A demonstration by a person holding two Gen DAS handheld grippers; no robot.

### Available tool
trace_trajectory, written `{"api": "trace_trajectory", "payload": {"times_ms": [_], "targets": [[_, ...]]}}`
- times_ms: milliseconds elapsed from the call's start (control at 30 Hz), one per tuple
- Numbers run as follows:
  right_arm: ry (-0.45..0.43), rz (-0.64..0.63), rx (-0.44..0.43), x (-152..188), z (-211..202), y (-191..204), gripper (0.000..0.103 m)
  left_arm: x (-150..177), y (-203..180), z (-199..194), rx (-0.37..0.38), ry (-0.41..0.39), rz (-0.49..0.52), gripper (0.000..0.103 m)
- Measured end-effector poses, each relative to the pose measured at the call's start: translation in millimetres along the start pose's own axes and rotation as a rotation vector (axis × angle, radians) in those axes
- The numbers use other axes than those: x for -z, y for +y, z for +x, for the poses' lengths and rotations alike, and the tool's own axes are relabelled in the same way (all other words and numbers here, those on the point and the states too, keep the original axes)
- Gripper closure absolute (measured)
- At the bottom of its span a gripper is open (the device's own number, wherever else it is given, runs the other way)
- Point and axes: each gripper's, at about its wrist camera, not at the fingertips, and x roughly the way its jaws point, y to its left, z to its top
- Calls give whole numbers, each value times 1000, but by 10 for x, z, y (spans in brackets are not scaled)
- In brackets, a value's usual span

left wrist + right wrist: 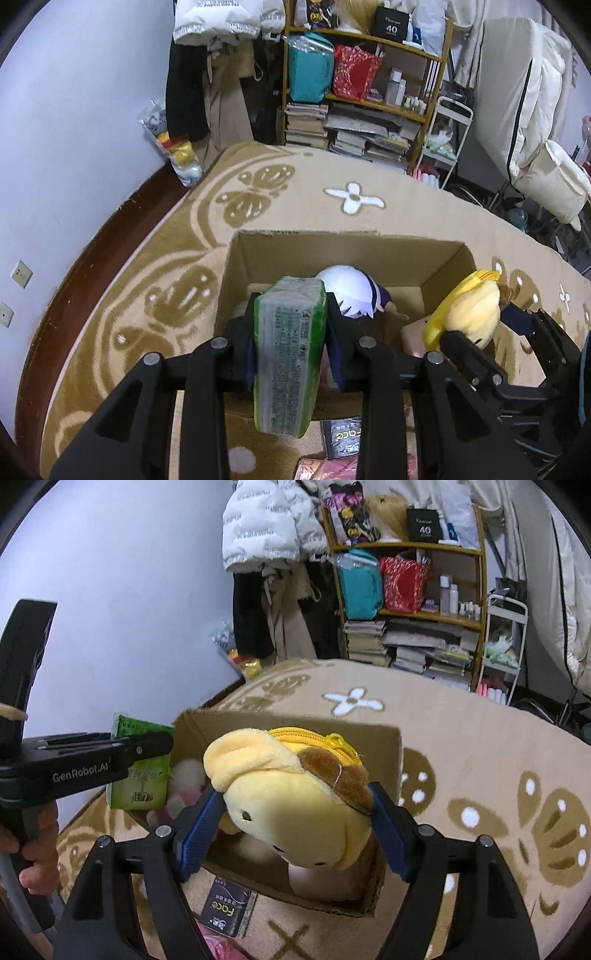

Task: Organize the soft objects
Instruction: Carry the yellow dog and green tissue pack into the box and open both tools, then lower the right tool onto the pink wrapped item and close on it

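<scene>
My left gripper [290, 321] is shut on a green tissue pack [286, 354] and holds it over the near edge of an open cardboard box [255, 254] on the bed. A white-haired plush doll [349, 295] lies in the box. My right gripper [295, 812] is shut on a yellow plush pouch with a zipper [295, 812], held above the box [384, 746]. The left wrist view shows that pouch [469, 314] at the box's right edge. The right wrist view shows the tissue pack [138, 771] and the left gripper [147, 747] at the left.
The box sits on a beige blanket with brown butterflies [155, 258]. A black packet marked Face [227, 908] and a pink item [321, 469] lie in front of the box. A wooden shelf [369, 85] with books and bags stands behind the bed.
</scene>
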Motion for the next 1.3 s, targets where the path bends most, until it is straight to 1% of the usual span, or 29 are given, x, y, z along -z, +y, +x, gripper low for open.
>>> {"api": "trace_trajectory", "payload": {"times_ms": [67,100,133,167,200,267,333,367,400,433,467,567,633,767,867,967,1067,1233,1300], "targets": [[3,-13,10,20,23,9,18,22,11,57,7,14,2,71],[5,-18,12,21,27,8,17,30,17,83,4,20,0,69],[9,-20,12,27,29,8,16,40,20,107,1,24,-3,64],[15,-17,12,28,31,0,12,47,25,118,0,25,-5,46],[18,-12,12,25,33,-3,11,51,30,120,-1,24,-9,35],[20,-8,21,24,23,-13,10,50,51,116,-18,22,-18,33],[23,-9,24,23,8,-14,3,56,89,80,-28,5,-34,29],[20,-8,24,24,-12,-15,0,57,99,70,-32,6,-38,22],[15,-6,22,26,-40,-14,0,58,116,61,-35,13,-44,16],[13,-6,20,34,-66,-10,0,60,138,48,-37,17,-51,15],[13,-6,19,42,-102,2,0,61,162,32,-41,17,-59,13],[10,-11,20,69,-182,36,0,80,243,-60,-62,12,-86,13],[7,-8,22,96,-244,63,0,86,295,-118,-61,30,-95,12],[4,5,7,158,-379,131,0,123,344,-273,-69,28,-91,7],[14,-2,-6,198,-466,208,0,194,347,-395,-83,25,-71,6],[32,-3,-39,255,-536,280,0,285,340,-497,-104,30,-51,6],[52,-5,-65,318,-588,348,0,387,363,-570,-110,43,-60,5],[93,-41,-73,453,-603,506,0,537,395,-658,-94,74,-75,5],[115,-55,-74,515,-580,564,0,593,398,-671,-99,91,-70,5]]}}
